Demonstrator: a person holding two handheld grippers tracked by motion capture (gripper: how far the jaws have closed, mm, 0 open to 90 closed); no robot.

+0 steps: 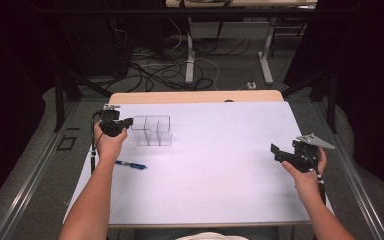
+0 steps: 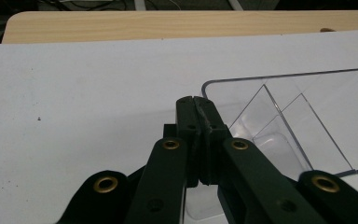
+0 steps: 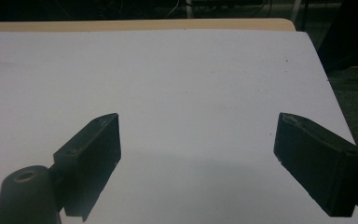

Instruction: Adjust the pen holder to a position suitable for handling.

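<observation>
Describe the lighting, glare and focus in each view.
High view: white sheet brightly lit, surroundings nearly black, clear organizer faint against it. Left gripper view: the shut left gripper sharp, light reflecting off the organizer's walls. Right gripper view: the open right gripper looks soft and dark, with dim shadow beneath.

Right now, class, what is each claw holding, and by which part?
The left claw is shut on the clear box, pinching its near corner wall. The right claw is open, holding nothing.

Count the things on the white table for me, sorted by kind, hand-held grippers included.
Clear plastic organizer: 1
Blue pen: 1
Hand-held grippers: 2, the left gripper and the right gripper
Total: 4
</observation>
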